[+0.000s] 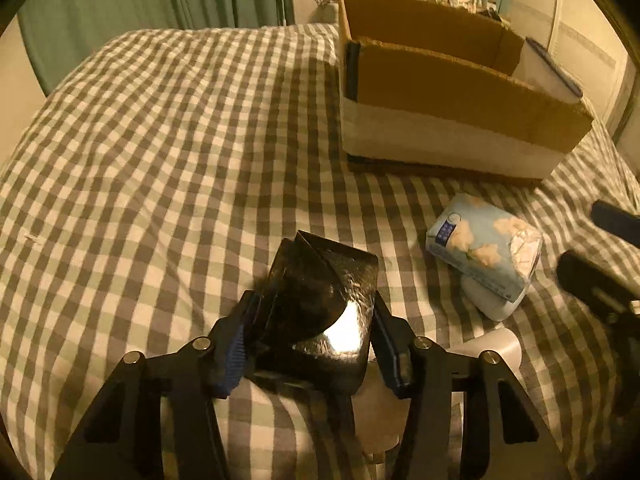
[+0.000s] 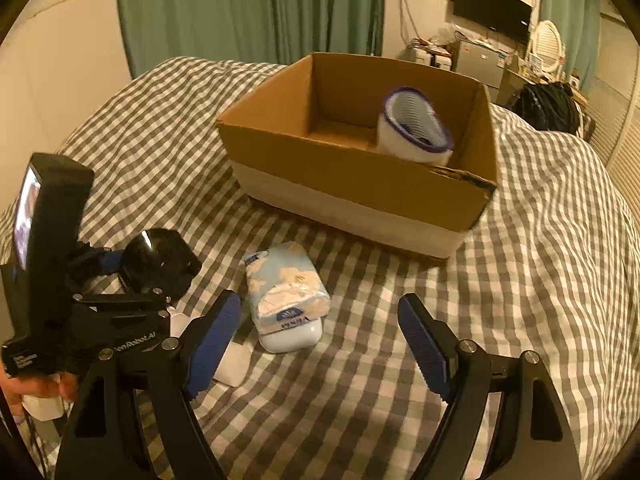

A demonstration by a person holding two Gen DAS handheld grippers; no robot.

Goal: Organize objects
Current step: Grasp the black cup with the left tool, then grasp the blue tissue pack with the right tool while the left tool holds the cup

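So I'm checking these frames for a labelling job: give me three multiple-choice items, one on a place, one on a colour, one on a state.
1. Where is the white basket with the purple rim?
A. Inside the cardboard box
B. On the bedspread beside the box
C. Between the right gripper's fingers

2. What colour is the curtain?
A. Red
B. Green
C. Yellow

3. What is the left gripper doing?
A. Hanging open with nothing between its fingers
B. Closed on the tissue pack
C. Closed on the black glossy object

Answers: 1 A, the basket sits within the box walls. 2 B, green folds hang behind the bed. 3 C, both pads press the black object's sides.
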